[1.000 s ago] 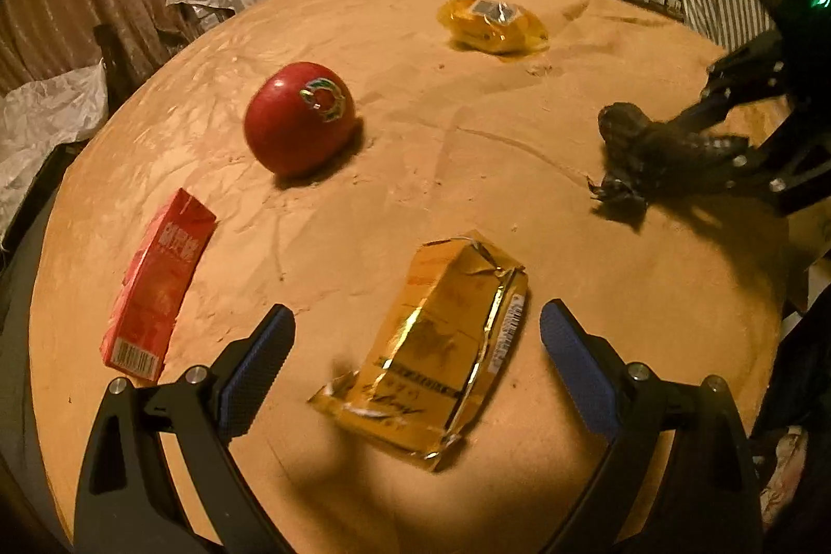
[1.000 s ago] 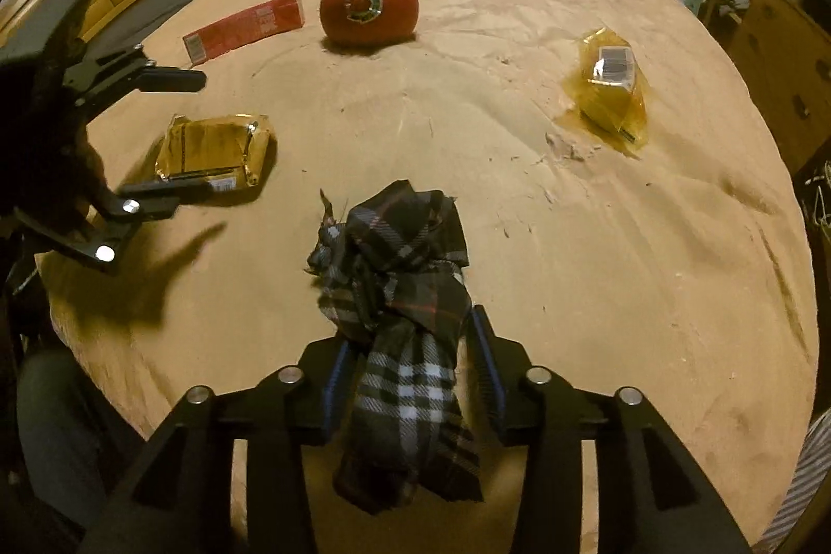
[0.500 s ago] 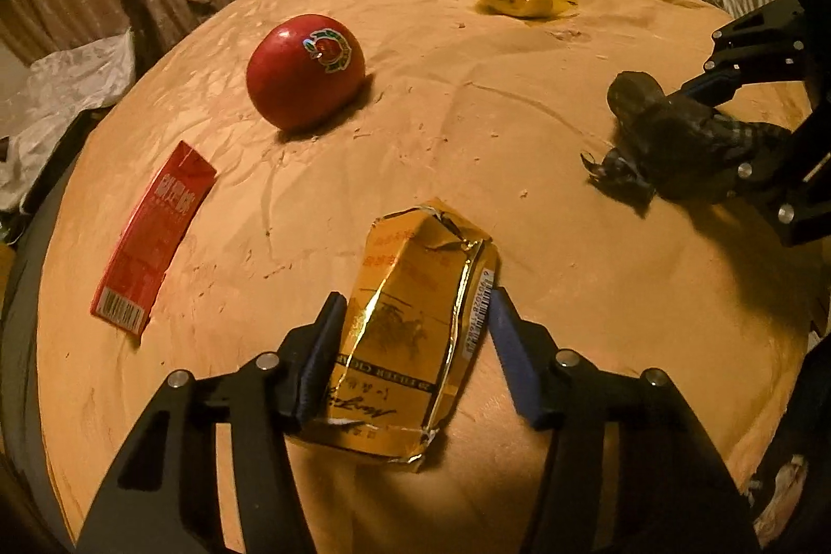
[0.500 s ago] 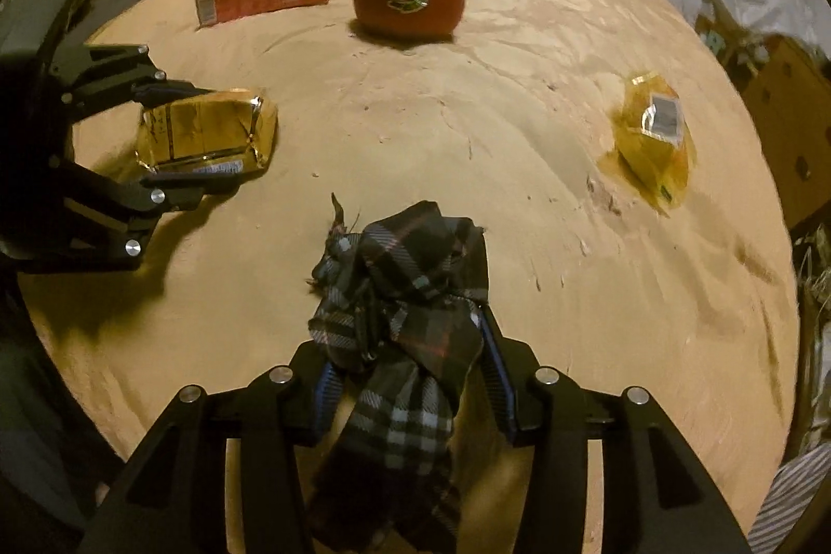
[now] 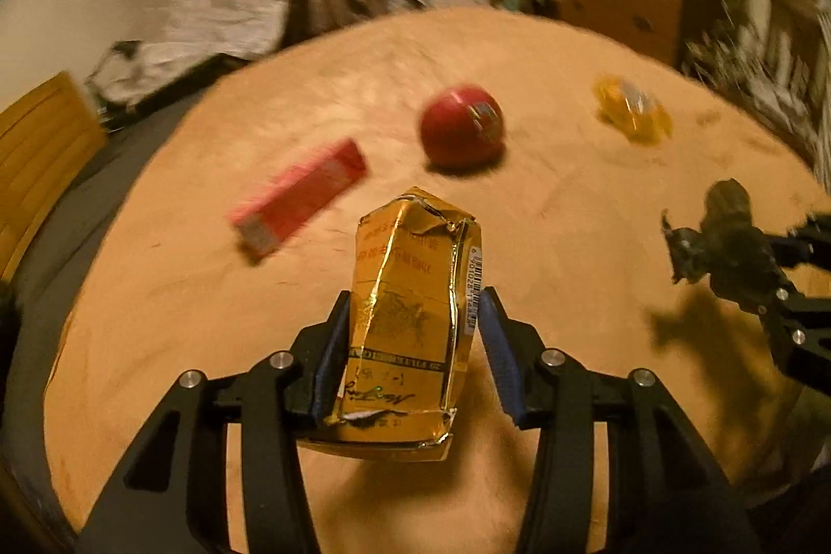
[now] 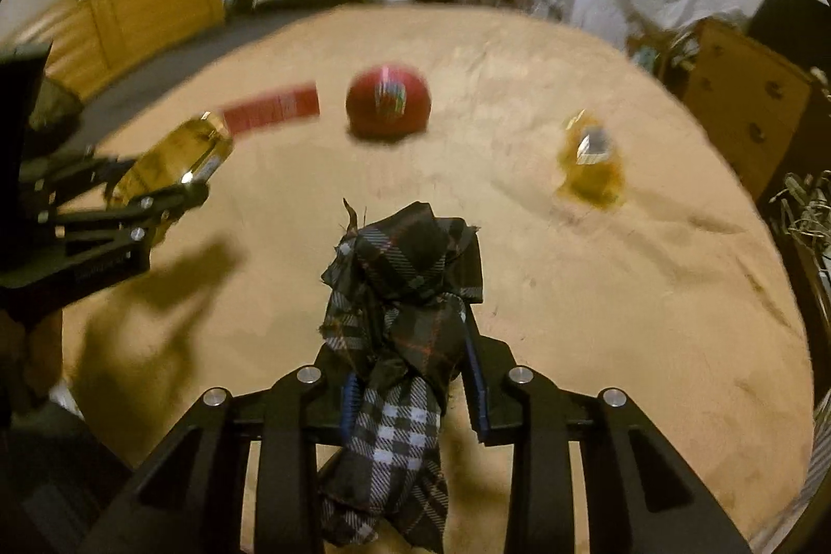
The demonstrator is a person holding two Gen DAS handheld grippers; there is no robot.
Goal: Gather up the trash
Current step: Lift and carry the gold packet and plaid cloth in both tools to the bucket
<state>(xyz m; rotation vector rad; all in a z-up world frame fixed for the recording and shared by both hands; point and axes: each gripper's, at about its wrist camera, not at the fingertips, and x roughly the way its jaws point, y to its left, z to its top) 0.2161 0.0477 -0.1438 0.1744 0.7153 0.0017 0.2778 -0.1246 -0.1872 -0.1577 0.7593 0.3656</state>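
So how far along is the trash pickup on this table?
Nothing visibly disposed of yet. In hand: the left gripper is closing on a gold foil packet; the right gripper is closing on a plaid cloth scrap. Left on the table: red carton, yellow wrapper, red apple.

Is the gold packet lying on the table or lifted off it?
Lifted. The gold packet stands tilted between the closing left gripper pads, its shadow on the table below.
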